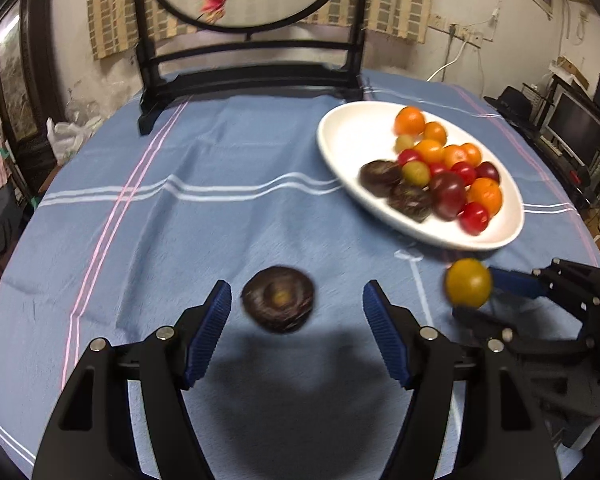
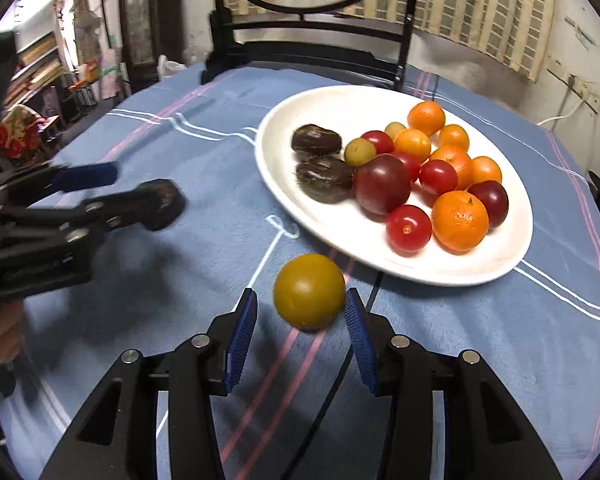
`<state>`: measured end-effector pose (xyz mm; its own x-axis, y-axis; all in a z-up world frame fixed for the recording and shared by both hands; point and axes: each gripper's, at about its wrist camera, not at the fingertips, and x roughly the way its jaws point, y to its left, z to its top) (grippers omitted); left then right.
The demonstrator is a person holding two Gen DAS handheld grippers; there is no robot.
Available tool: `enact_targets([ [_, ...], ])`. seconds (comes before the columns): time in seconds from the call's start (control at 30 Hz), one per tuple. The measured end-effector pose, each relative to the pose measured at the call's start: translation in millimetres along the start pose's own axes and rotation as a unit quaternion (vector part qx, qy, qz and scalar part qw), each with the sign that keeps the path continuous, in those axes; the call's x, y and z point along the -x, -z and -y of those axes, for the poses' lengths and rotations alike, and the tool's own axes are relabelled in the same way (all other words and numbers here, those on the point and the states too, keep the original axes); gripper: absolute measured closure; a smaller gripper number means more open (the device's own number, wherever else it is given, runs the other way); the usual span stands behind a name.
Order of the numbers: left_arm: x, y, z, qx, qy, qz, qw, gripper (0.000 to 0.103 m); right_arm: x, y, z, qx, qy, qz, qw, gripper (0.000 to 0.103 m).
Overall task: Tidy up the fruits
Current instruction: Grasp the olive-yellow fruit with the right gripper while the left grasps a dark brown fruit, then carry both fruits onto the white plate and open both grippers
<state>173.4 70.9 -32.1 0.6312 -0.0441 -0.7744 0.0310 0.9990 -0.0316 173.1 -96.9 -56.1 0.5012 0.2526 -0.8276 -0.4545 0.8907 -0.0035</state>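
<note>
On the left, the left gripper (image 1: 296, 312) is open, its two blue pads (image 1: 210, 328) wide apart with the dark brown fruit (image 1: 278, 299) lying between them on the blue tablecloth (image 1: 160, 240); neither pad touches it, so I judge that the fingers are spread in order to come around this flat, ridged fruit before closing. From the right wrist view the same fruit (image 2: 168, 202) is mostly hidden behind one finger of that gripper, so the contact cannot be checked there. A little to the right, the yellow-green round fruit (image 2: 309, 290) sits between the fingers of the right gripper (image 2: 300, 322). The right pad seems to touch it, while a small gap shows at the left pad; the jaws stand apart and whether the fruit is already squeezed or only framed, I cannot tell. Further right stands the white plate (image 2: 512, 264), holding two more dark brown fruits, red and orange ones and some greenish ones, crowded toward its right half. The near rim is close to the yellow-green fruit, so probably both loose fruits are meant to join the others there.
</note>
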Motion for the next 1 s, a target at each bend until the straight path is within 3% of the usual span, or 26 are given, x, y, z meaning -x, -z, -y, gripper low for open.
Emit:
enact_targets([
  [0.2,-14,5,-6,-0.001,-0.014,-0.015,0.9998,0.036,-14,-3,4,-0.023,0.008,-0.016,1.000,0.065],
  [0.37,-27,3,-2,-0.006,-0.017,-0.025,0.9995,0.036,-2,4,12,-0.032,-0.007,-0.017,0.999,0.065],
  [0.5,-36,2,0,-0.005,-0.024,-0.035,0.9991,0.056,19,16,20,-0.036,-0.020,-0.005,0.999,0.065],
  [0.67,-33,1,1,-0.009,-0.022,-0.040,0.9989,0.057,44,30,36,-0.045,-0.025,0.014,0.999,0.065],
  [1.0,9,-43,57,-0.048,0.017,0.027,0.9983,0.057,74,11,56,-0.047,-0.006,0.070,0.996,0.066],
])
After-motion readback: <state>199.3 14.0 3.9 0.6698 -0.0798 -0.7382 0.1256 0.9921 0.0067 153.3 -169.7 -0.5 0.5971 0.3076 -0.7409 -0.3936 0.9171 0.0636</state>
